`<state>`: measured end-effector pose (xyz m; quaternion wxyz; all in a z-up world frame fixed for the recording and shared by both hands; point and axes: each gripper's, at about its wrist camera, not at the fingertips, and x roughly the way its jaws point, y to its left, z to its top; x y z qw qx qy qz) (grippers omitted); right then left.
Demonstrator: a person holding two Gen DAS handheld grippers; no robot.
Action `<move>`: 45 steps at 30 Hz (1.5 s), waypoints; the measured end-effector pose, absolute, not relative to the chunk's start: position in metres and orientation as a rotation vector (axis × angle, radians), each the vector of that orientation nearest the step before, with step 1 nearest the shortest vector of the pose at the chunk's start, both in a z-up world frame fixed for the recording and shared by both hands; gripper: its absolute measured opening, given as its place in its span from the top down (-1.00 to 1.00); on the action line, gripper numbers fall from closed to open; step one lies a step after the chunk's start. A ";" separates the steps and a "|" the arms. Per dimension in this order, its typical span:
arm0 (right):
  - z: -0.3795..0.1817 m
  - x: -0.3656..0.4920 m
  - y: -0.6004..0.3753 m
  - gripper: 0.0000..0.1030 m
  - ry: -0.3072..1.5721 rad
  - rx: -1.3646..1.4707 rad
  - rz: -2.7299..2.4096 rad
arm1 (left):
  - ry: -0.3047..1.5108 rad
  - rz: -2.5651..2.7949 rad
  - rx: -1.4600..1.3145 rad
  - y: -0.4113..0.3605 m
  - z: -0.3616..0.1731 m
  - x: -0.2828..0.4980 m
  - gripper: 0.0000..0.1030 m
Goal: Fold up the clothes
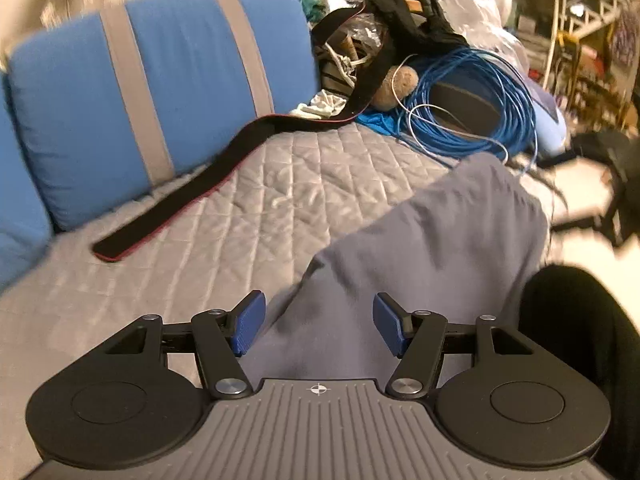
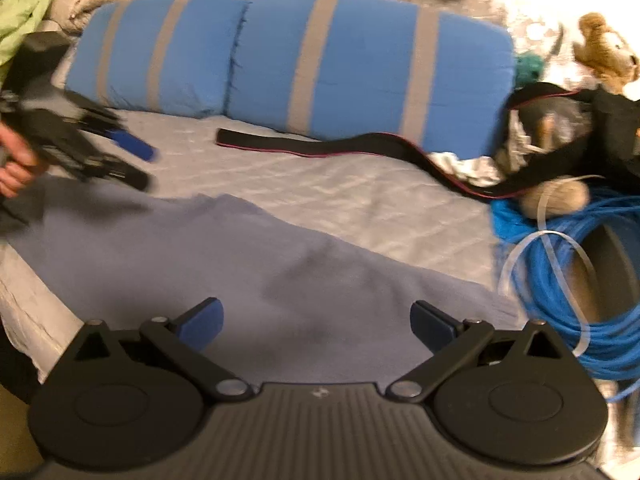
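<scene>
A grey-blue garment (image 1: 440,240) lies spread flat on the quilted grey bed cover (image 1: 260,200). In the left wrist view my left gripper (image 1: 319,326) hovers over the garment's near part, its blue pads (image 1: 248,324) apart and pressing on nothing. The right wrist view shows the same garment (image 2: 240,256) stretching across the bed's front. My right gripper (image 2: 316,326) hangs above it with its jaws wide open and empty. The left gripper (image 2: 146,166) shows blurred at the left of that view, held by a hand (image 2: 16,168) above the garment's far left corner.
Two blue cushions with grey stripes (image 2: 320,64) line the back of the bed. A black strap with a red edge (image 2: 340,148) lies in front of them. At the right sit a blue cable coil (image 2: 560,280), a plush bear (image 2: 608,52) and piled bags and clothes (image 1: 400,20).
</scene>
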<state>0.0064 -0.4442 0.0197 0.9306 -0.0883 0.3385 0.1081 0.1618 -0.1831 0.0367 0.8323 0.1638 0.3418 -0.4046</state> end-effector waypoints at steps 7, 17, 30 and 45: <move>-0.002 0.039 -0.367 -1.00 0.744 -0.210 0.282 | 0.859 -0.969 0.256 -0.211 0.005 0.220 -0.11; -0.054 0.074 -0.318 -1.00 0.886 0.037 0.230 | 0.864 -1.087 0.355 -0.236 -0.013 0.219 0.78; -0.076 0.065 -0.309 -0.99 0.819 0.062 0.190 | 0.806 -1.087 0.506 -0.228 -0.010 0.189 0.15; -0.077 0.065 -0.309 -0.99 0.819 0.064 0.192 | 1.236 -1.289 -0.087 -0.222 -0.054 0.285 -0.01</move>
